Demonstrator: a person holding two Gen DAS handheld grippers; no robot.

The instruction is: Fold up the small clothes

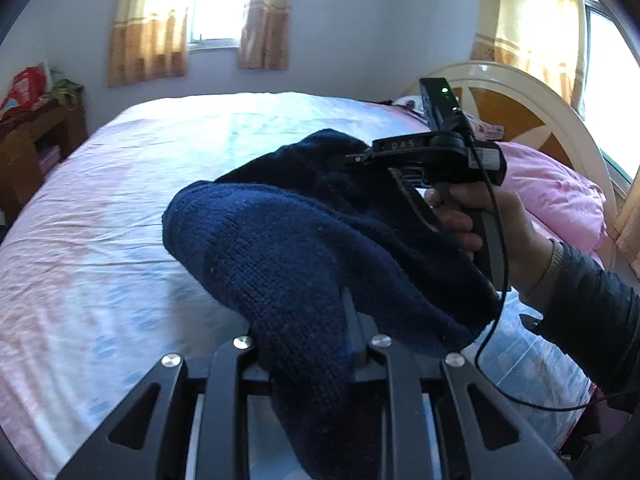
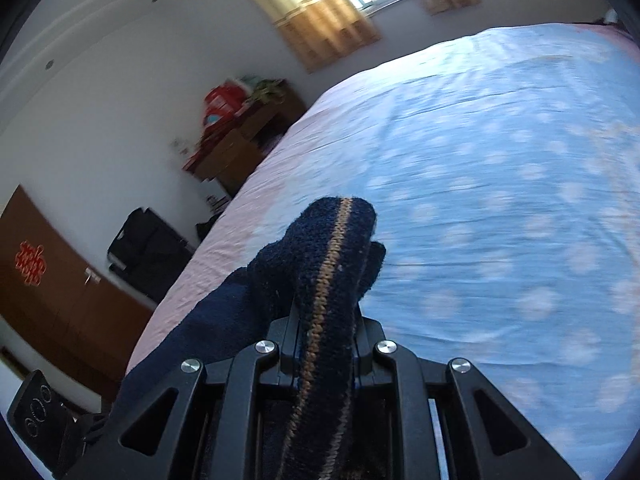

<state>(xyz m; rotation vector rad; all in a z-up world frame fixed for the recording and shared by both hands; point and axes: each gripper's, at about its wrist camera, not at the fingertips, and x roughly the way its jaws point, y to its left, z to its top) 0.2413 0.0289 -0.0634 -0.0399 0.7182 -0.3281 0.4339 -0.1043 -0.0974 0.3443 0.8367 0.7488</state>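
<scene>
A navy knitted garment [image 1: 304, 248] hangs in the air above the bed [image 1: 120, 200], stretched between both grippers. My left gripper [image 1: 312, 336] is shut on one part of it; the knit drapes over the fingers and hides them. My right gripper [image 2: 326, 316] is shut on an edge of the garment [image 2: 332, 264] that has a tan stripe. In the left wrist view the right gripper [image 1: 360, 158] shows at the far side of the garment, held by a hand.
The bed has a pale blue and pink sheet [image 2: 500, 200]. A pink pillow [image 1: 556, 196] and a cream headboard [image 1: 520, 92] are at the right. A wooden nightstand [image 1: 36, 148] with clutter stands left of the bed. A black bag [image 2: 148, 252] lies on the floor.
</scene>
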